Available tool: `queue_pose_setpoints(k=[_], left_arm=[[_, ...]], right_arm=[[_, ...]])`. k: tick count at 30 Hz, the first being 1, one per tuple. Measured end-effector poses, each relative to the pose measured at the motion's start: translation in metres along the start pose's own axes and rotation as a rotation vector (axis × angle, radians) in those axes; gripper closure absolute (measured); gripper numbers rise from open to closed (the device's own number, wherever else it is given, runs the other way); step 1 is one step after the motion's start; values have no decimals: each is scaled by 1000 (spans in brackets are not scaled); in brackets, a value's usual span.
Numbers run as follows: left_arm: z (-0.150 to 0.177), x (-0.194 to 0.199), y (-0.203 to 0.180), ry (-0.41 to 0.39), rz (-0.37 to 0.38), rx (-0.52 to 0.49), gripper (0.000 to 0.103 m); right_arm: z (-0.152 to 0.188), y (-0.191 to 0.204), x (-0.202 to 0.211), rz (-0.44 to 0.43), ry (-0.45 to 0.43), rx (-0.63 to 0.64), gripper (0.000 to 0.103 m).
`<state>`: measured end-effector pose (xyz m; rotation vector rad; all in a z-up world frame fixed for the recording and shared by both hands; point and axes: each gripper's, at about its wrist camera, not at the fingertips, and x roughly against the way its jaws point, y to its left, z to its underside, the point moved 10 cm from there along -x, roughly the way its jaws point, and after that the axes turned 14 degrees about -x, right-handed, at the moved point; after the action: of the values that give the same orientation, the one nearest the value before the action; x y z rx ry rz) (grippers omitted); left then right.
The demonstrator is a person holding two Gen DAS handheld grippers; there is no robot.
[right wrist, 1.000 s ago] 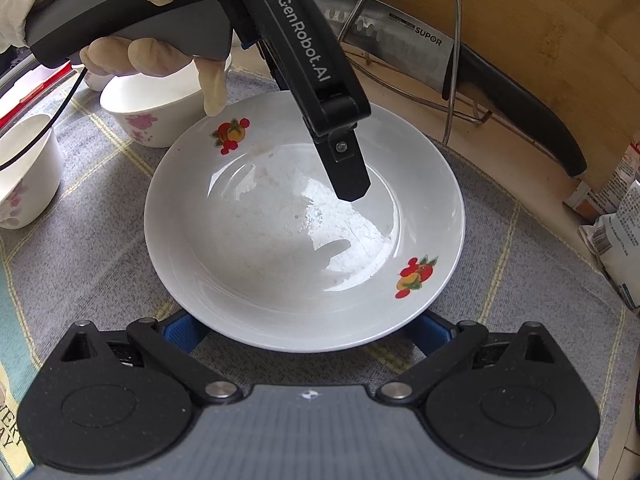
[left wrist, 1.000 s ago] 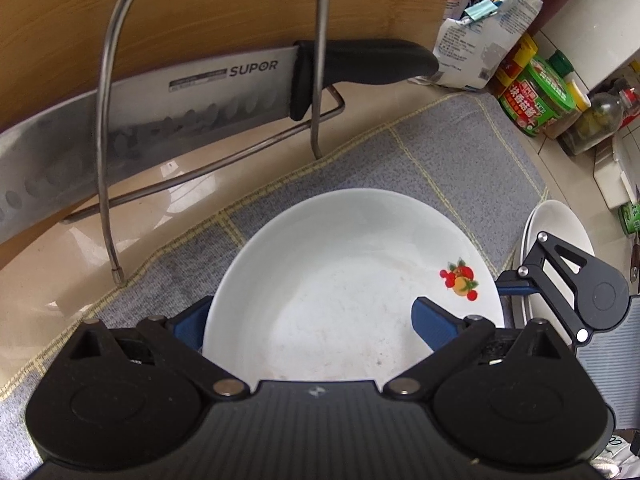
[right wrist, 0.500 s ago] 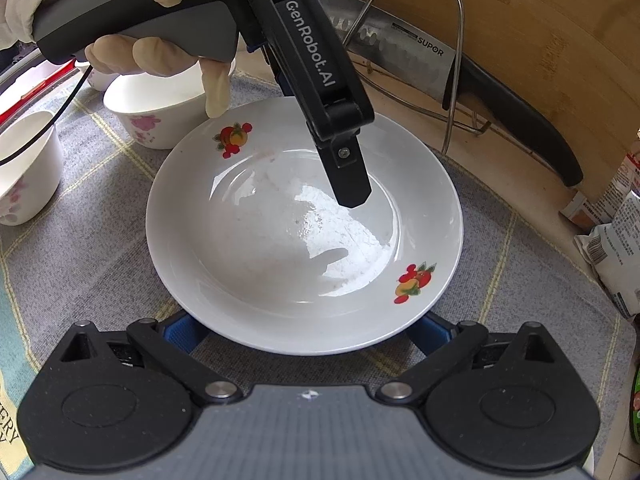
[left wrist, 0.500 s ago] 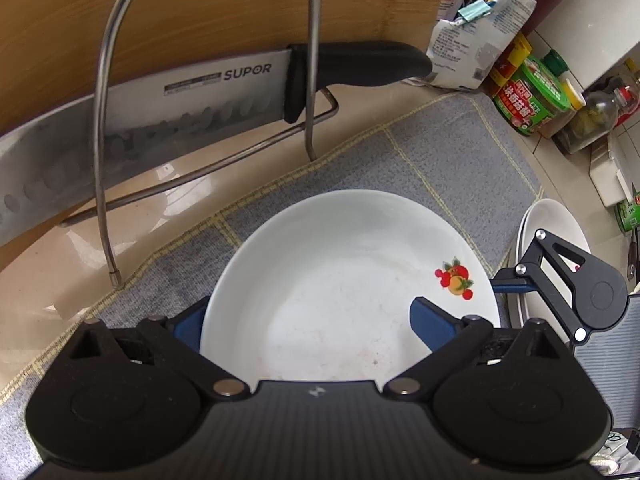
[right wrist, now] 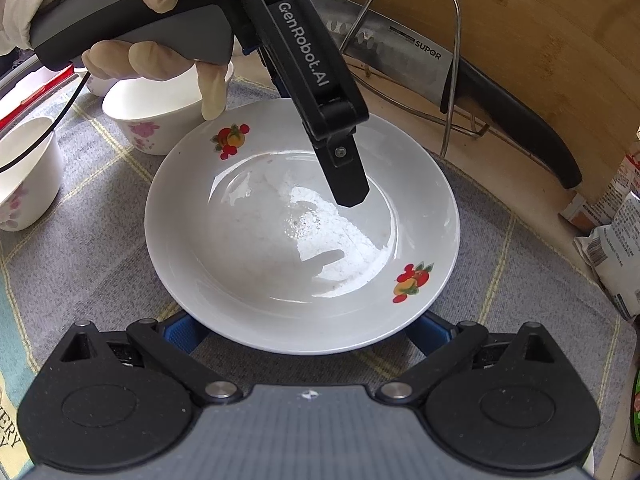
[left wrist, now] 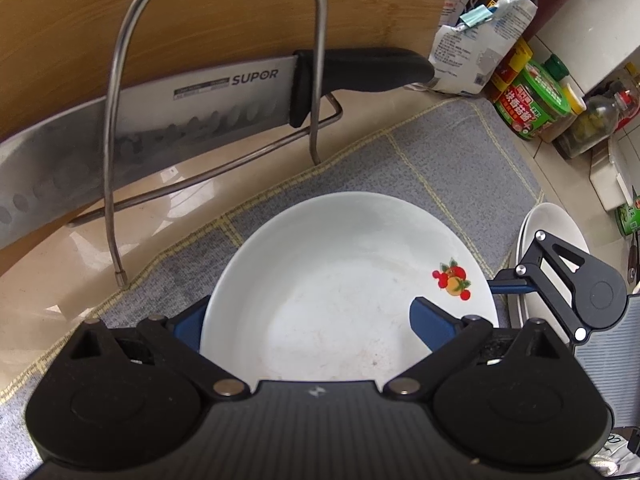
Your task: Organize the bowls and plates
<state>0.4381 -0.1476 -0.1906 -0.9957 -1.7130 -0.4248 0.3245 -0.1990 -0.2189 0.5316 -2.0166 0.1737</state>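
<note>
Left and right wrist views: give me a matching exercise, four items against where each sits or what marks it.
1 plate
2 knife
3 bowl
4 green jar

A in the wire rack
B among the bottles
C fruit decals, middle of the mat
D pink flowers, near the gloved hand

Pairs: 1-C, 2-A, 3-D, 4-B.

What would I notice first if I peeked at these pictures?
A big white plate with little fruit pictures sits in the middle on a grey mat, and the left claw reaches down over it. Behind it, a large knife rests in a wire rack against a wooden board.
</note>
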Motion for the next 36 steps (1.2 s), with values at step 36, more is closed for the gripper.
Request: queue_pose_setpoints(k=[36], left_arm=[[-1, 2, 2, -7, -22, -35, 4]], right_arm=[[0, 2, 1, -4, -43, 20, 0]])
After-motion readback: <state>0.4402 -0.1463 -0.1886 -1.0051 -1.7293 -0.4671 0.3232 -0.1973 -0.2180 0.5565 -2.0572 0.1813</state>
